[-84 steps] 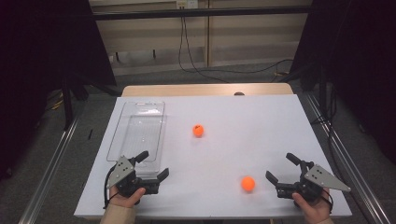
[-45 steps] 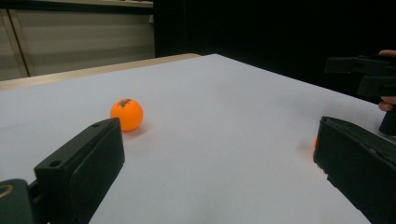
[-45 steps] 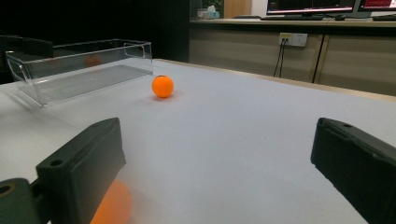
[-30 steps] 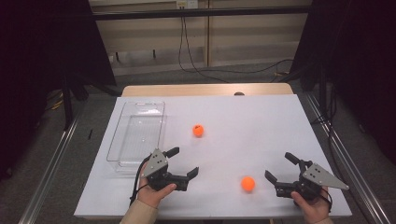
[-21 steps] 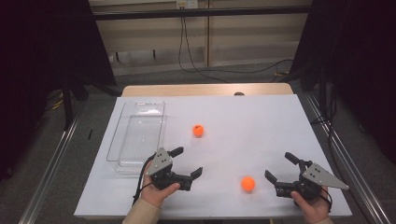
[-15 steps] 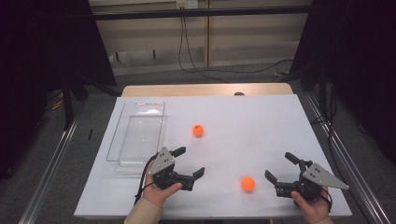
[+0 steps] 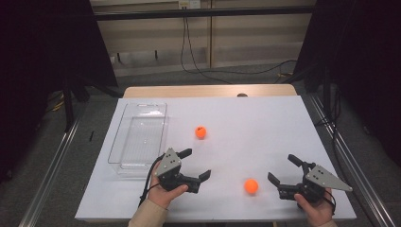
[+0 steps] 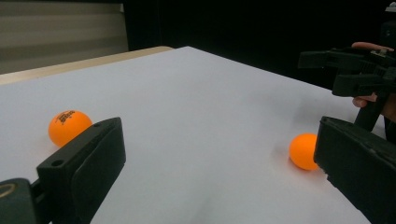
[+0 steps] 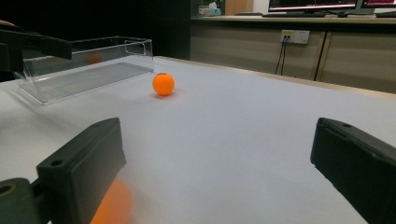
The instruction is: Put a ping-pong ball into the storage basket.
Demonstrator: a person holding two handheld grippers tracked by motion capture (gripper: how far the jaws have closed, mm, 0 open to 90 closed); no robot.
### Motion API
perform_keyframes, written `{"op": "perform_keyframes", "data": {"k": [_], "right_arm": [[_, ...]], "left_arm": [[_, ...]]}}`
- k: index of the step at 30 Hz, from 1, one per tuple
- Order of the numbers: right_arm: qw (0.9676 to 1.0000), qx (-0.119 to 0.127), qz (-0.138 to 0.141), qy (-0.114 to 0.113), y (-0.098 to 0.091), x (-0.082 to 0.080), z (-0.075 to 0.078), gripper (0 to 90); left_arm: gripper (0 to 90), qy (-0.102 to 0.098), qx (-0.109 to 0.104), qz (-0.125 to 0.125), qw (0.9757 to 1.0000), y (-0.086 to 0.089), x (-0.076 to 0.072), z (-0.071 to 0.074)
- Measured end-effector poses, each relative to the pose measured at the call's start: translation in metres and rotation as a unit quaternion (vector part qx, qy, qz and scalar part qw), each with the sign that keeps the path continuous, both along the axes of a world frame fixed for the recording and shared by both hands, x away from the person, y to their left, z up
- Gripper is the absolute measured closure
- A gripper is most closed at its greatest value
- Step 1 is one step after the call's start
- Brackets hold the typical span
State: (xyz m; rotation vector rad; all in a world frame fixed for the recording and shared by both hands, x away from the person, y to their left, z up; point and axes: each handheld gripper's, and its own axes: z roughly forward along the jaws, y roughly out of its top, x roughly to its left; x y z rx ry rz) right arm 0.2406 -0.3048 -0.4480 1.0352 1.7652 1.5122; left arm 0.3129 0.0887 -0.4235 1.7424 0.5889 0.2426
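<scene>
Two orange balls lie on the white table: one [image 7: 200,132] near the middle, one [image 7: 251,186] near the front edge. My left gripper [image 7: 197,163] stands open, low over the table between them, pointing right. In the left gripper view the printed ball [image 8: 69,126] sits beyond the left jaw and the plain ball [image 8: 304,150] just beside the right jaw. My right gripper [image 7: 281,168] is open too, a little right of the near ball, which peeks out beside its left jaw [image 9: 112,205]. The farther ball [image 9: 163,84] lies ahead of it. Neither gripper holds anything.
A clear plastic tray [image 7: 137,142] with nothing in it stands at the table's left side, just behind my left hand; it also appears in the right gripper view [image 9: 84,65]. A wooden strip [image 7: 208,91] borders the far edge. Cables lie on the floor beyond.
My left gripper has moved right and slightly forward from the tray's front corner toward the table's middle. The right gripper and both balls have stayed put.
</scene>
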Motion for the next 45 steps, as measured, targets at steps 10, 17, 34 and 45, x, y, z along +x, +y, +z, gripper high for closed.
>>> {"op": "perform_keyframes", "data": {"k": [10, 17, 34, 45], "right_arm": [[1.0000, 0.001, 0.002, 0.002, 0.000, 0.000, 0.000, 2.0], [1.0000, 0.000, 0.004, 0.007, 0.001, 0.001, 0.001, 1.6], [1.0000, 0.000, 0.005, 0.007, 0.001, 0.002, 0.001, 1.2], [1.0000, 0.002, 0.002, 0.009, 0.001, 0.003, 0.001, 1.2]], "left_arm": [[2.1, 0.003, 0.005, -0.012, 0.9999, -0.007, 0.001, 0.000], [2.1, 0.007, 0.009, -0.019, 0.9997, -0.010, 0.001, -0.001], [2.1, 0.012, 0.020, -0.033, 0.9992, -0.022, 0.002, 0.000], [2.1, 0.021, 0.030, -0.044, 0.9984, -0.031, 0.004, -0.002]]}}
